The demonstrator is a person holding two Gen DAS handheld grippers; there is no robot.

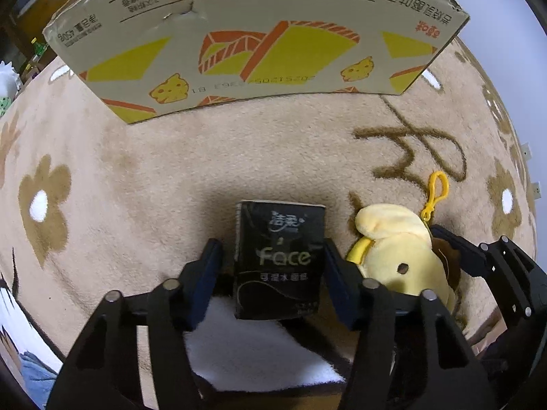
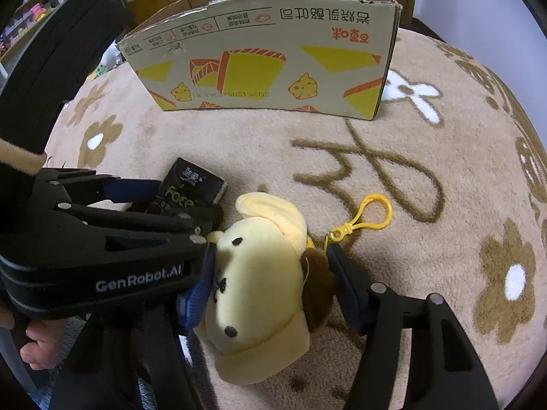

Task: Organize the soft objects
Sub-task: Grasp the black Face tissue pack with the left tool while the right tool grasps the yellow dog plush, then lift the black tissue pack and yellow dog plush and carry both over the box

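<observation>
On fluffy rug [image 1: 171, 157], boxy tissue pack [image 1: 278, 259], plush dog [image 2: 259, 287]

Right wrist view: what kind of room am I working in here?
Most likely a home living space, working on the floor: a plush flower-patterned rug, a reused snack carton, and cluttered shelving behind.

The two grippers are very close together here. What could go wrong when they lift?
1. The left gripper and right gripper nearly touch, so they may collide.
2. The plush dog is squeezed only at its sides; it may slip.
3. Its yellow clip may snag on the rug.
</observation>
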